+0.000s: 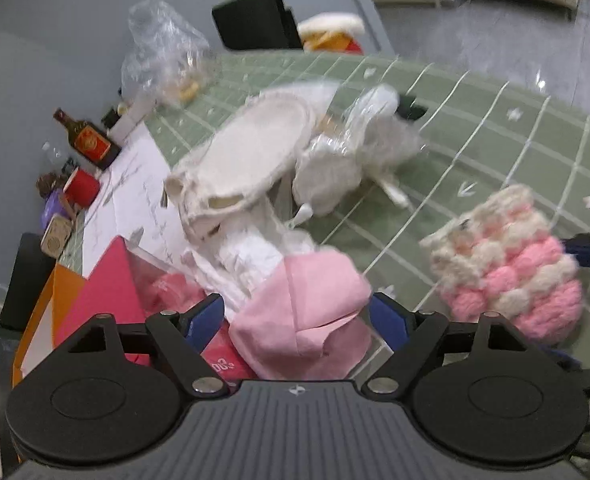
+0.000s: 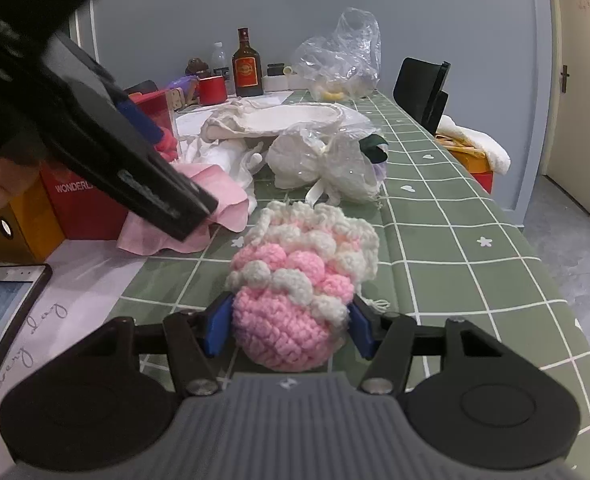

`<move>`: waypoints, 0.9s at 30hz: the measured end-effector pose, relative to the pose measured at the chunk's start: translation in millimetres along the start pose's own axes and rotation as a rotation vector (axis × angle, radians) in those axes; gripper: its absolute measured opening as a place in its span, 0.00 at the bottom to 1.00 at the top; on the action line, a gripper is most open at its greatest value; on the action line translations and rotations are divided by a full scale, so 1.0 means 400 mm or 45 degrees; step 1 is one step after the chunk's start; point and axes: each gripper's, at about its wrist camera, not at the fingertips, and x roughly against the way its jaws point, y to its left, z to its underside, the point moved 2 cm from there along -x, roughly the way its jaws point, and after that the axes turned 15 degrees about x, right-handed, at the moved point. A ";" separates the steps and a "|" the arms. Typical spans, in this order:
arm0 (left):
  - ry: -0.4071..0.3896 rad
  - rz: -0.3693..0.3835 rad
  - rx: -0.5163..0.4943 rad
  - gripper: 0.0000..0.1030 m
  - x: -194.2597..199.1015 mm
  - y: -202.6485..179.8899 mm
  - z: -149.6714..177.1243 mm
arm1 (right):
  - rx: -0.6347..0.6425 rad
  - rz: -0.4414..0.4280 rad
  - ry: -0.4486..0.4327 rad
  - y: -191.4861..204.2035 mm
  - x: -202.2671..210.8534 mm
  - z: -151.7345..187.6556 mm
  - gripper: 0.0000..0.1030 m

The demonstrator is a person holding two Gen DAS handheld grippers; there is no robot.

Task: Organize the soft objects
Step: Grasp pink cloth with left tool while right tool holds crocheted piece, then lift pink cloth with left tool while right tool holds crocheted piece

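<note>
A pink-and-white crocheted pouch [image 2: 299, 272] [image 1: 507, 268] rests on the green checked tablecloth [image 2: 455, 240]. My right gripper [image 2: 291, 326] stands open around its near end, its blue pads close against both sides without squeezing it. A crumpled pink cloth [image 1: 303, 320] [image 2: 223, 192] lies beside a red box [image 2: 83, 204]. My left gripper [image 1: 297, 320] is open wide and tilted down over that cloth, which sits between its pads. In the right wrist view a hand holds the left gripper, and one of its black fingers [image 2: 167, 196] hangs over the cloth.
Behind lie a cream drawstring bag [image 2: 287, 118], a plastic-wrapped white bundle [image 2: 327, 160] and white cloths. A bottle [image 2: 247, 68], red cup [image 2: 212, 90] and clear plastic bag [image 2: 343, 56] stand at the back. An orange box [image 2: 23, 232] and phone [image 2: 3, 308] are left, a black chair [image 2: 423, 88] right.
</note>
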 end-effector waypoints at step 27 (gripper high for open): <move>-0.104 0.014 0.117 0.18 0.089 0.035 0.049 | -0.042 -0.070 -0.028 -0.014 -0.001 0.002 0.60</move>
